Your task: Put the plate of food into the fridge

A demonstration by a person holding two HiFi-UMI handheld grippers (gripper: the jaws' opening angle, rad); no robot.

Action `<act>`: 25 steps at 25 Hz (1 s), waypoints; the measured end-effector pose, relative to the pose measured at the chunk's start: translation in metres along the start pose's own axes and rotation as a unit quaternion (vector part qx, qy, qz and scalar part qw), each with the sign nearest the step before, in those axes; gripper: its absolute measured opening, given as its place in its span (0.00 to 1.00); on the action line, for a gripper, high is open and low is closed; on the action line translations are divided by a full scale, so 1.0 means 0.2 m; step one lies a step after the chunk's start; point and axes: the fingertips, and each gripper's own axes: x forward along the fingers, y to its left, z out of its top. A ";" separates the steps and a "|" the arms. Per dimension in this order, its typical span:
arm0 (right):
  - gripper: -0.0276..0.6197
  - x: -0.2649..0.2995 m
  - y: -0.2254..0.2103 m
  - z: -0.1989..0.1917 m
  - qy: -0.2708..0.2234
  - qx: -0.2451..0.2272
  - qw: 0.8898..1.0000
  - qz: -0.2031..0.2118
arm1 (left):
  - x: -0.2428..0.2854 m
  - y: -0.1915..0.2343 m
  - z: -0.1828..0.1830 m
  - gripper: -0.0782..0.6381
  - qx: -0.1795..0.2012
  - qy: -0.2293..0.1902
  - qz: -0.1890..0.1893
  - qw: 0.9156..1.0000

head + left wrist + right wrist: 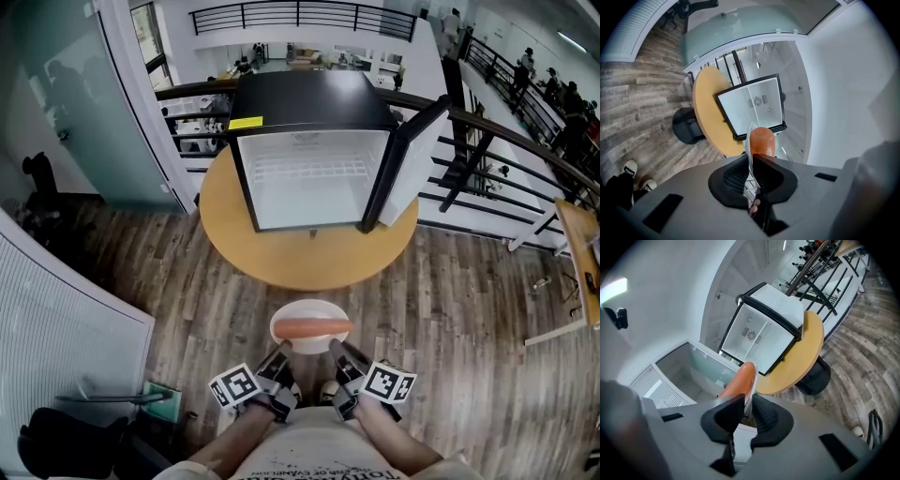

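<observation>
A white plate (287, 337) carrying an orange sausage (311, 327) hangs in the air in front of the person, short of the round table. My left gripper (284, 351) is shut on the plate's near left rim, and my right gripper (335, 349) is shut on its near right rim. In the left gripper view the plate rim (749, 140) runs edge-on between the jaws with the sausage (761, 140) beyond. The right gripper view has the rim (751, 391) clamped beside the sausage (738, 382). The small black fridge (309, 155) stands on the table, door (409, 159) swung open to the right, its white inside bare.
The round wooden table (309, 253) holds the fridge on a wood-plank floor. A black railing (506, 178) runs behind and to the right. A white slatted panel (56, 319) stands at the left, with a black chair (56, 450) below it. People stand far off at the upper right.
</observation>
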 end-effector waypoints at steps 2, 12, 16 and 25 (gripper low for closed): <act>0.15 0.02 0.02 -0.02 -0.002 -0.001 1.000 -0.002 | -0.02 0.02 0.04 0.16 0.019 0.004 0.004 1.000; 0.14 0.09 0.06 -0.10 -0.014 0.006 1.000 -0.013 | -0.08 0.05 0.09 0.16 -0.018 0.018 -0.014 1.000; 0.14 0.14 0.03 -0.07 -0.017 0.005 1.000 -0.015 | -0.03 0.08 0.13 0.16 -0.018 0.021 -0.014 1.000; 0.14 0.36 -0.04 0.15 -0.004 0.000 1.000 -0.007 | 0.23 0.08 0.29 0.16 -0.023 0.005 -0.010 1.000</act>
